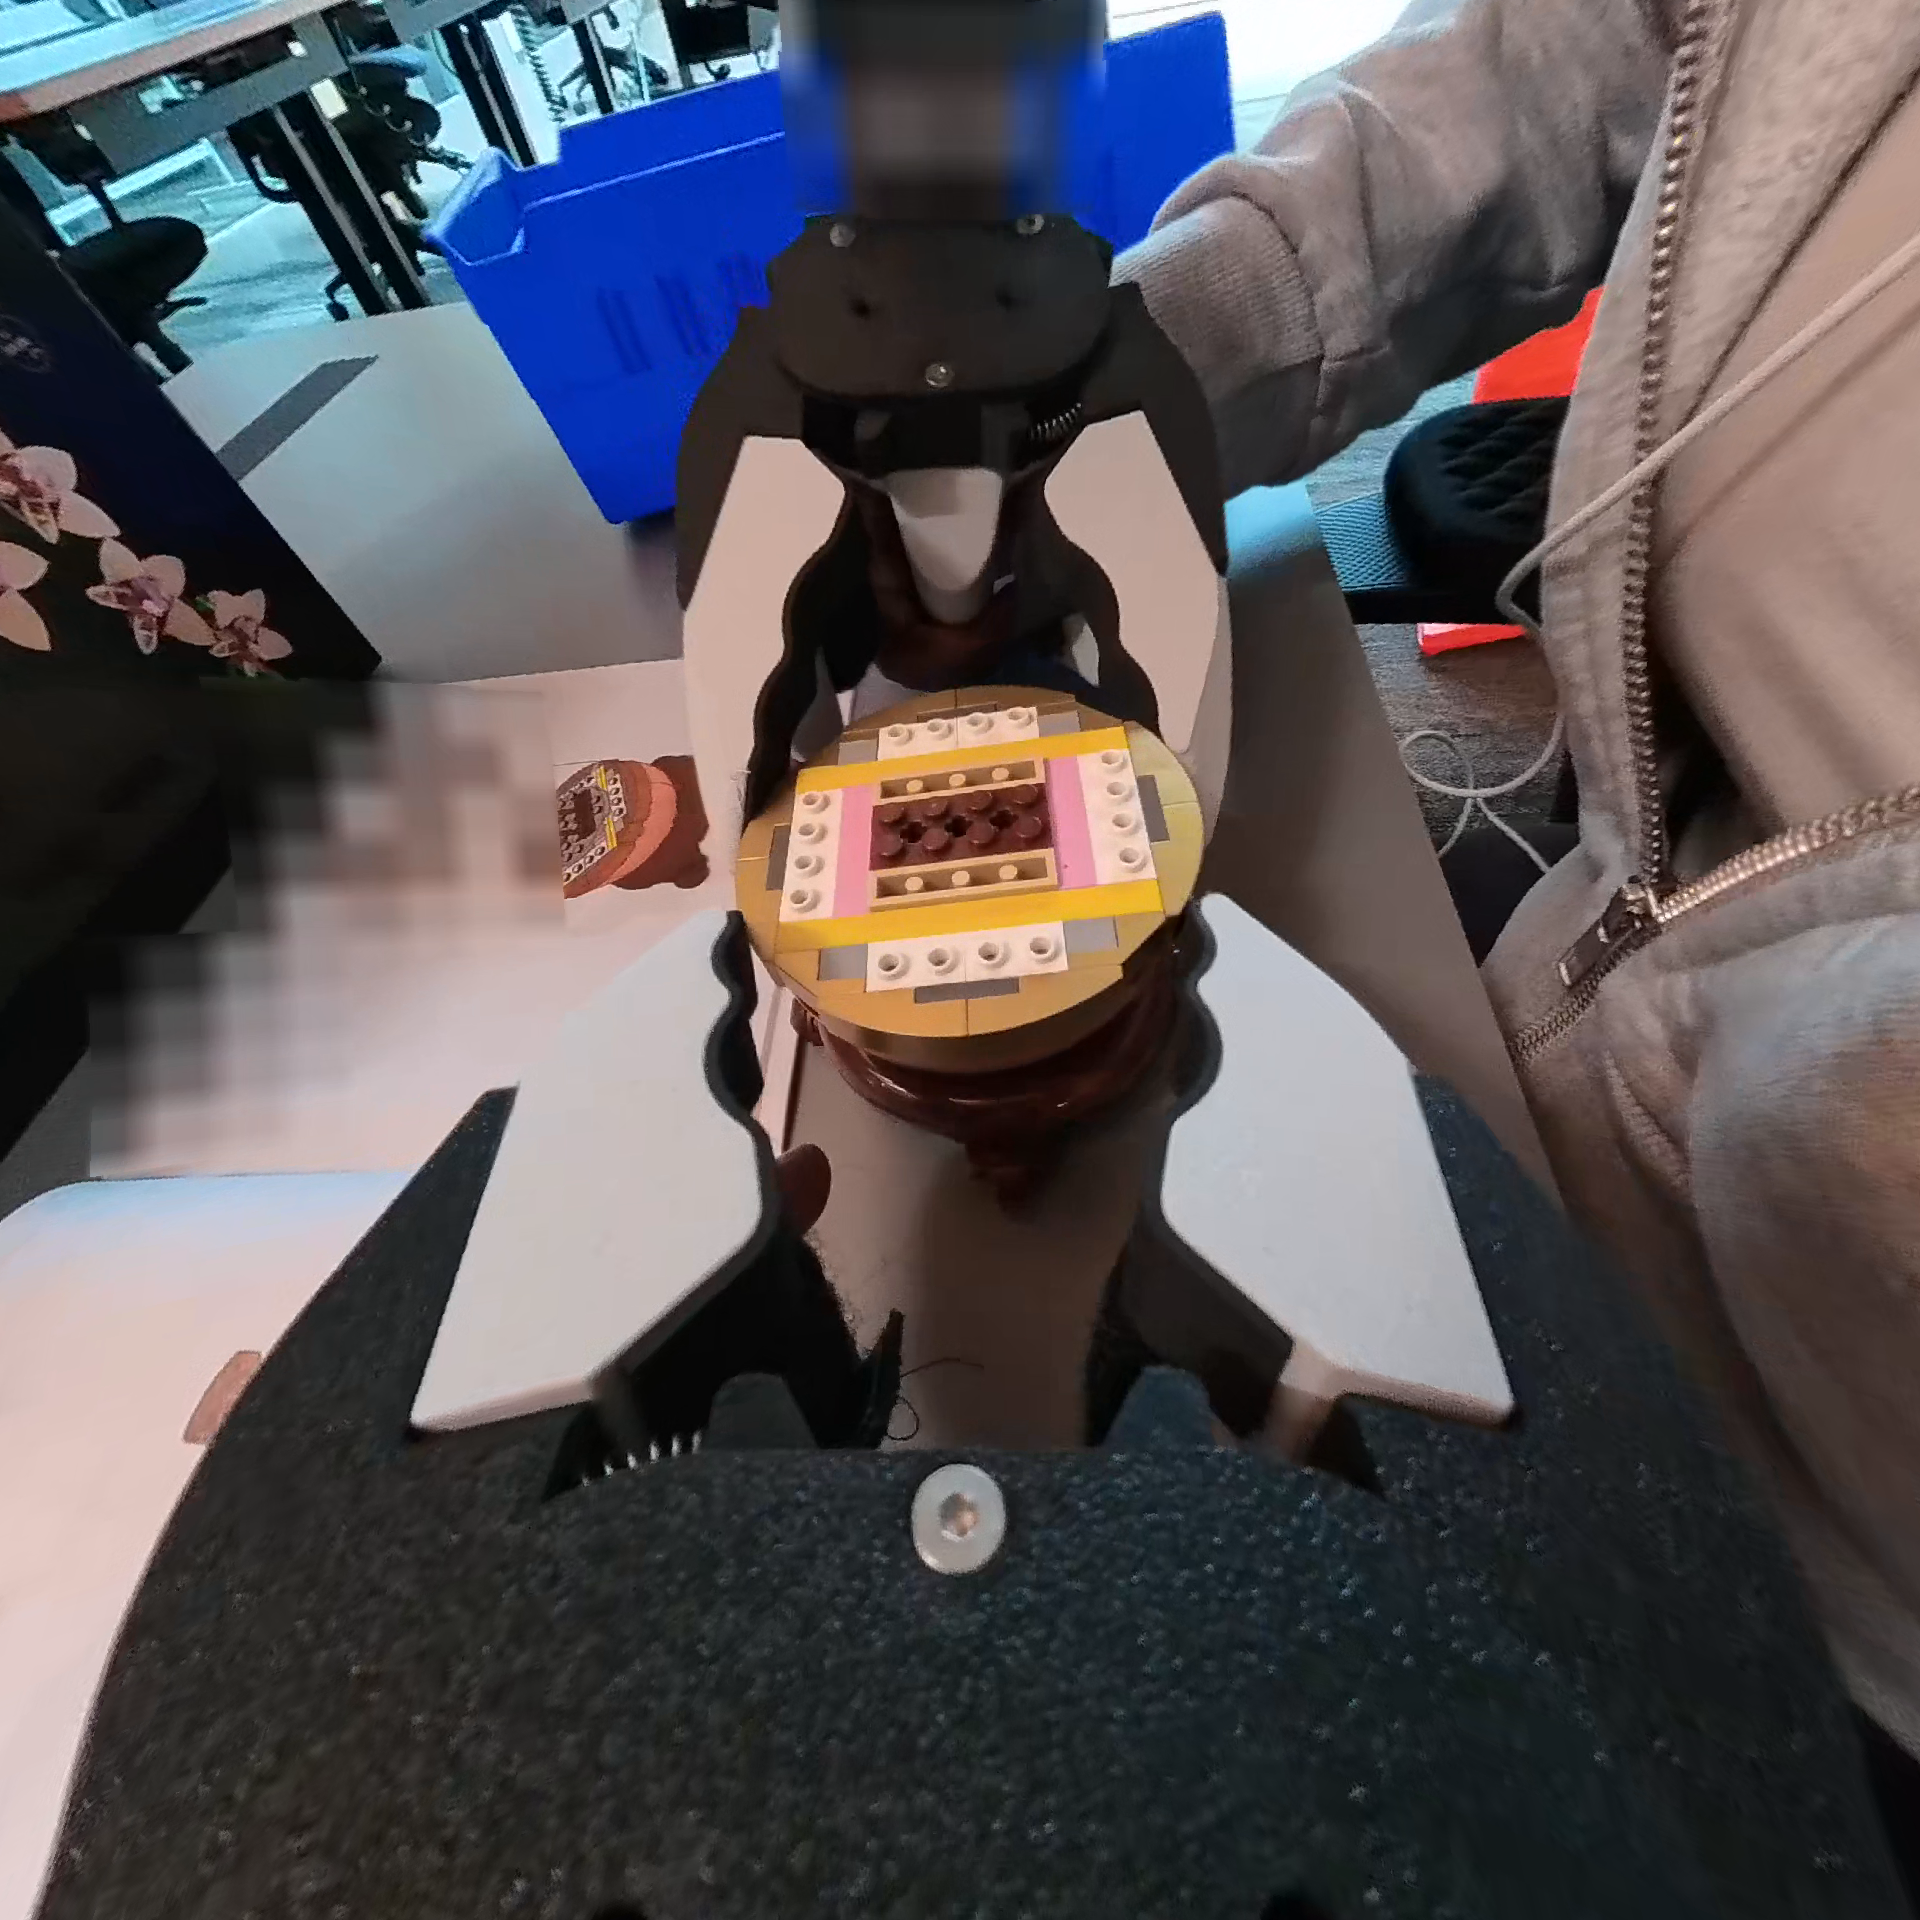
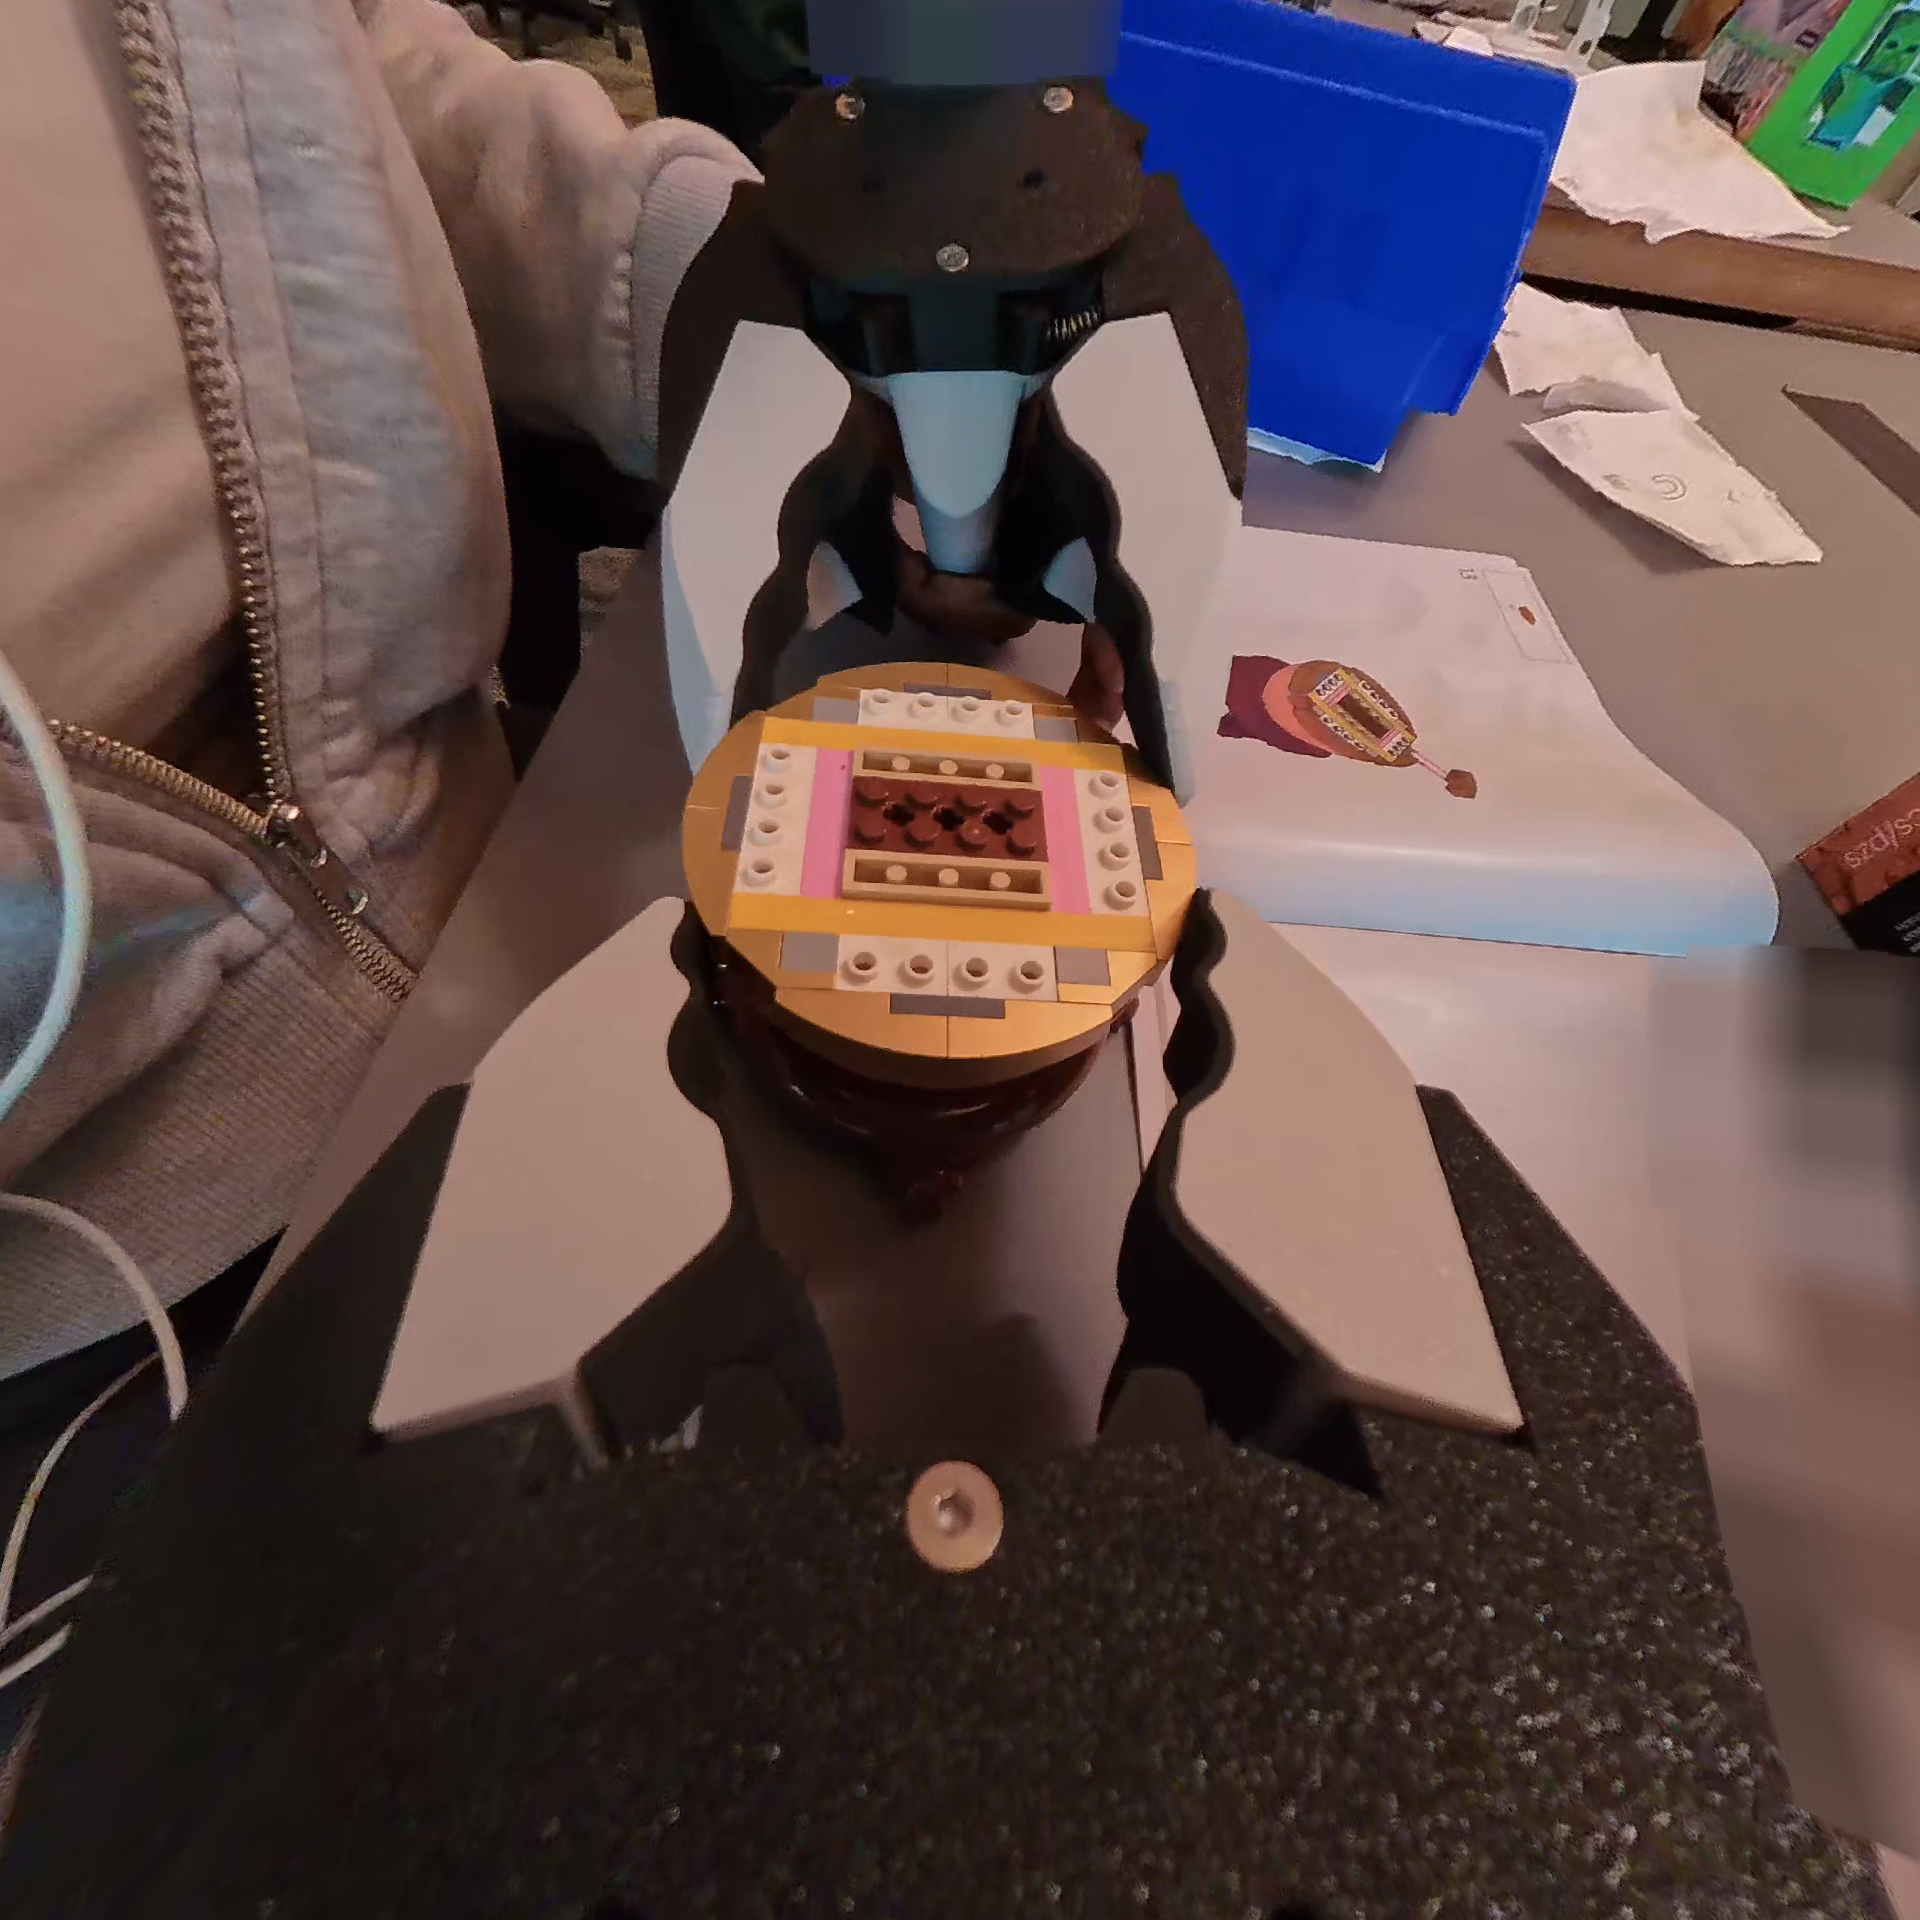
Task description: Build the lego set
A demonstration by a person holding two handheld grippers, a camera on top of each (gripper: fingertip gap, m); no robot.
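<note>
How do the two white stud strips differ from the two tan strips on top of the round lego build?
The white strips sit on the outer ring of the round lego build, while the tan strips lie inside, flanking the dark brown centre plate. Each white strip shows four studs; each tan strip shows three. Tan strips look narrower. Both kinds come in facing pairs, studs up.

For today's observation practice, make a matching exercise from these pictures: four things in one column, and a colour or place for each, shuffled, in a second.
Things
1. bin
2. round model
3. booklet
4. jacket

Descriptions
A. grey, with a zip
B. between both grippers' fingers
C. blue
D. lying open on the table

Pairs: 1-C, 2-B, 3-D, 4-A
</note>
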